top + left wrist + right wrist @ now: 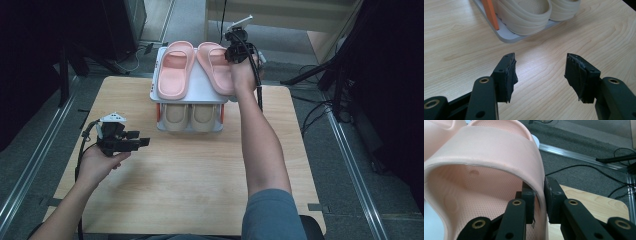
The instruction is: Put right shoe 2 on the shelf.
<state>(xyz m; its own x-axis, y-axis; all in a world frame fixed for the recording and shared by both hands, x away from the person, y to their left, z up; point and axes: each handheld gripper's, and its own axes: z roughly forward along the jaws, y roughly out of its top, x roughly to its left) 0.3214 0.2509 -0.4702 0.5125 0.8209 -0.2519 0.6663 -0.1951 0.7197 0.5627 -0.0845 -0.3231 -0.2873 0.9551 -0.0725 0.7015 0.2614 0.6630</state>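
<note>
A white two-tier rack (197,90) stands at the far middle of the table. Two pink slippers lie on its top shelf, the left one (175,70) and the right one (215,65). My right gripper (237,50) reaches over the rack's far right. Its jaws are shut on the side of the right pink slipper's strap (494,147), one pad inside the strap and one outside, at the gripper (539,200). Two beige slippers (189,117) sit on the lower shelf. My left gripper (142,142) hovers over the table's left side, open and empty (540,70), facing the beige slippers (524,15).
The wooden table (200,165) stretches wide in front of the rack. An orange post (490,13) rises from the rack's grey base (506,37). Beyond the far edge lie grey carpet, cables (584,167) and a metal floor rail (574,153). Dark stands flank both sides.
</note>
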